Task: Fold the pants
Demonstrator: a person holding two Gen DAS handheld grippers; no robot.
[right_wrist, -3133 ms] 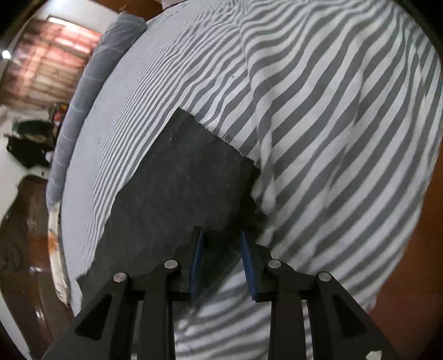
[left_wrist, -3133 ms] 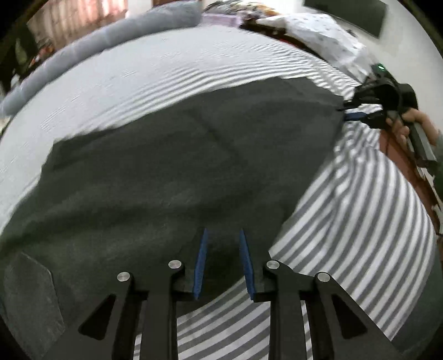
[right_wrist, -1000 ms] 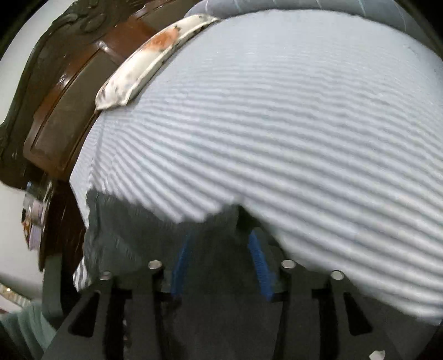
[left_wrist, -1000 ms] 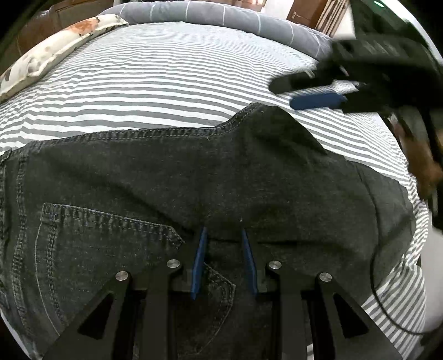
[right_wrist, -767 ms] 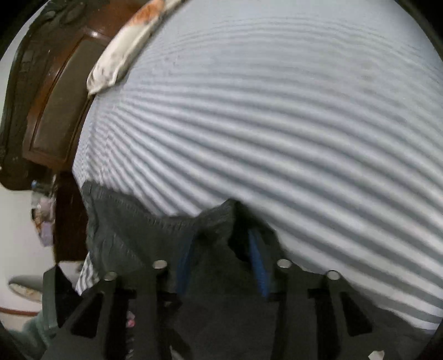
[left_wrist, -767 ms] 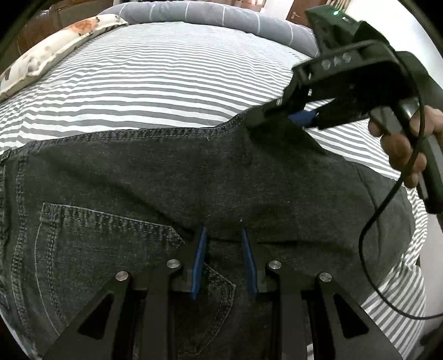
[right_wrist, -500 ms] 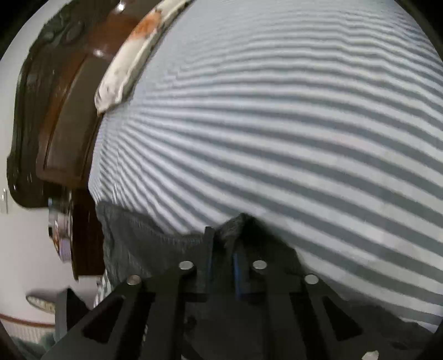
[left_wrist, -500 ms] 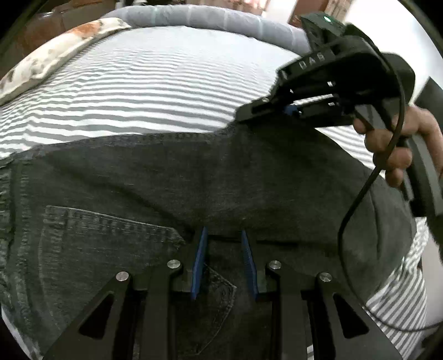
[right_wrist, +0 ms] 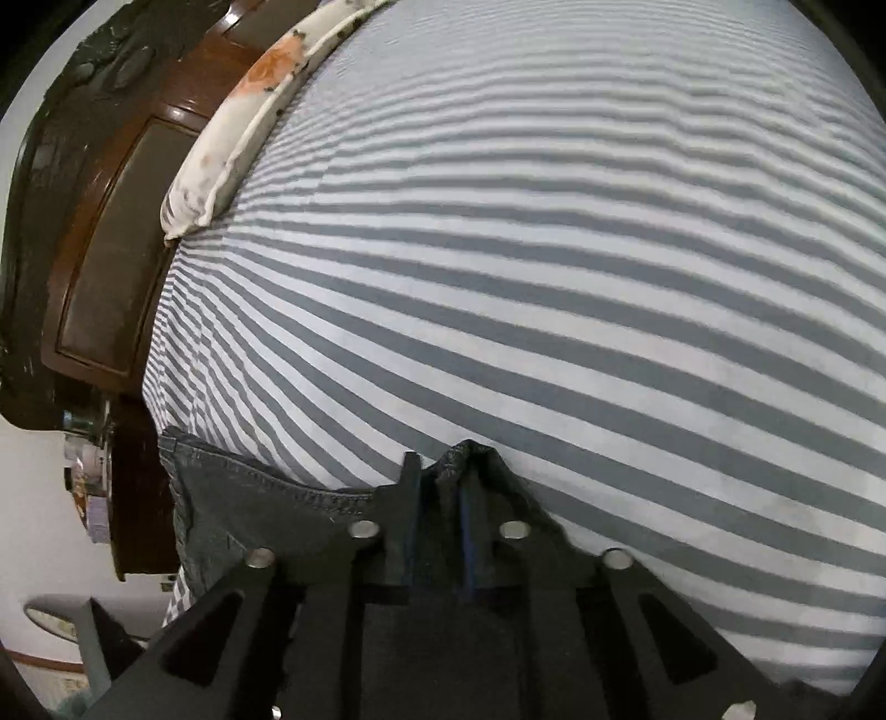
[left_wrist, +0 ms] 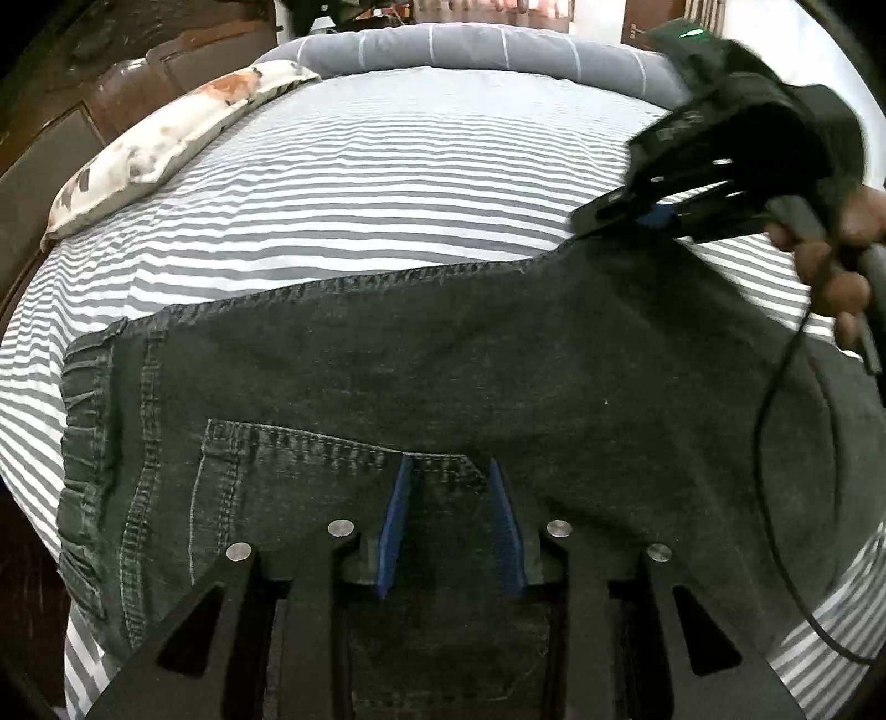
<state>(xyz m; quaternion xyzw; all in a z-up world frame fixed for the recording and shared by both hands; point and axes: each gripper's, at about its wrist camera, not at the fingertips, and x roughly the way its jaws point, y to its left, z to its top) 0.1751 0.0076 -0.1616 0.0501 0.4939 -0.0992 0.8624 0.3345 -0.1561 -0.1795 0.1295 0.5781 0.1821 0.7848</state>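
Observation:
Dark grey denim pants (left_wrist: 443, 376) lie on the striped bed, waistband at the left and a back pocket (left_wrist: 310, 476) near my left gripper. My left gripper (left_wrist: 448, 471) is open, its blue pads resting on the denim by the pocket's corner. My right gripper (left_wrist: 620, 213) is shut on the far crotch edge of the pants and lifts it into a peak. In the right wrist view the right gripper (right_wrist: 443, 471) pinches a fold of denim (right_wrist: 459, 459) between nearly closed pads, with the waistband (right_wrist: 221, 471) at lower left.
The bed has a grey and white striped sheet (left_wrist: 387, 183). A flowered pillow (left_wrist: 166, 144) lies at the far left by the wooden headboard (right_wrist: 99, 249). A grey bolster (left_wrist: 470, 44) runs along the far edge. A cable (left_wrist: 775, 471) hangs from the right gripper.
My right gripper has closed on the crotch edge of the pants and pulled it to the right and up. My left gripper has stayed open on the denim by the pocket.

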